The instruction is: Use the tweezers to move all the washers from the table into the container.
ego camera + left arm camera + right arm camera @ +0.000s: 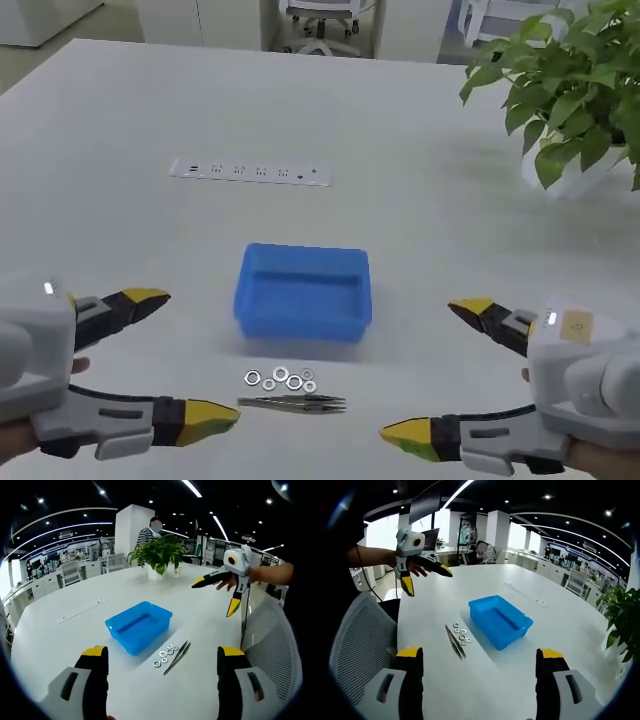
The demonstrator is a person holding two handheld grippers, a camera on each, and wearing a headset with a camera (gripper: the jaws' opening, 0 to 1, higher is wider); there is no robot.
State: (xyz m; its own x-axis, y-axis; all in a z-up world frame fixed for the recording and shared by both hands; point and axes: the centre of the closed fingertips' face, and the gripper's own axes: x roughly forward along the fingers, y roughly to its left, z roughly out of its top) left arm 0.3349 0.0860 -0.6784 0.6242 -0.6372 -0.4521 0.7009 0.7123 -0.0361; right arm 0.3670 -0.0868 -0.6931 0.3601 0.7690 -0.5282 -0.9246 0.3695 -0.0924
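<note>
Blue plastic container (303,290) stands open-topped near the middle of the white tabletop (420,180). A small cluster of metal washers (280,379) lies on the tabletop just beside the container's near wall, not touching it. The tweezers (292,402) lie flat on the near side of the washers, roughly parallel to that wall, untouched. The left gripper (200,357) hovers to the left of the washers, jaws spread wide, holding nothing. The right gripper (418,369) hovers to the right of the tweezers, jaws likewise spread wide and holding nothing. Both grippers are apart from the washers, tweezers and container. A white power strip (250,172) lies beyond the container, well apart from it. A potted plant (575,90) stands at the far right of the tabletop.
</note>
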